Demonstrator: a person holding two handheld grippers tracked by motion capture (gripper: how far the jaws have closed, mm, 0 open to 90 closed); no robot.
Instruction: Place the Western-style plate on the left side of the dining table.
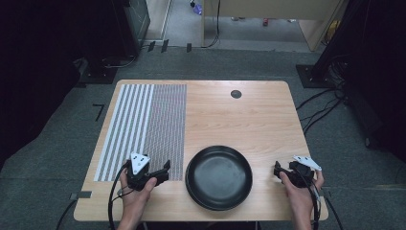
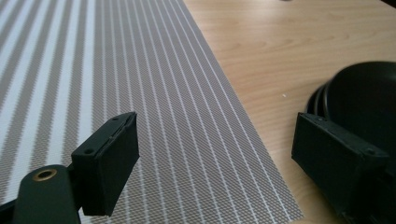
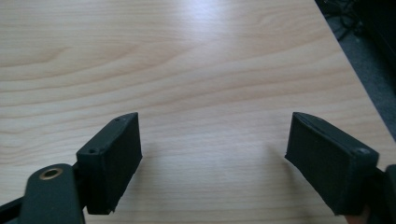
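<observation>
Black round shallow bowl (image 1: 219, 177), glossy, probably glazed ceramic or melamine, sits near the front edge of the light wooden table (image 1: 249, 120), roughly mid-width, and nothing is touching it right now. My guess is it's stiff and moderately heavy for its width, and that shiny finish looks slippery, so pinching the flat inner face is a bad idea. The raised rim is the only real handle: one jaw inside, one outside, gripping across the lip. Since it's wide and shallow, a one-sided pinch would likely let it tip, so taking it on opposite sides seems safer. If it's ceramic it'd chip if dropped, so go gentle.

Just left of the bowl is the left gripper (image 1: 160, 173), hovering over the near corner of the grey and white striped woven placemat (image 1: 143, 124), whose edge lies close beside the bowl. Its jaws stand wide apart with nothing between them, and in the left gripper view the bowl's rim (image 2: 355, 93) sits right behind one jaw.

Right of the bowl, with a little gap, the right gripper (image 1: 280, 170) hangs over bare wood, jaws spread and empty too.

Far behind the bowl there's a small dark round grommet (image 1: 236, 94) in the tabletop.
</observation>
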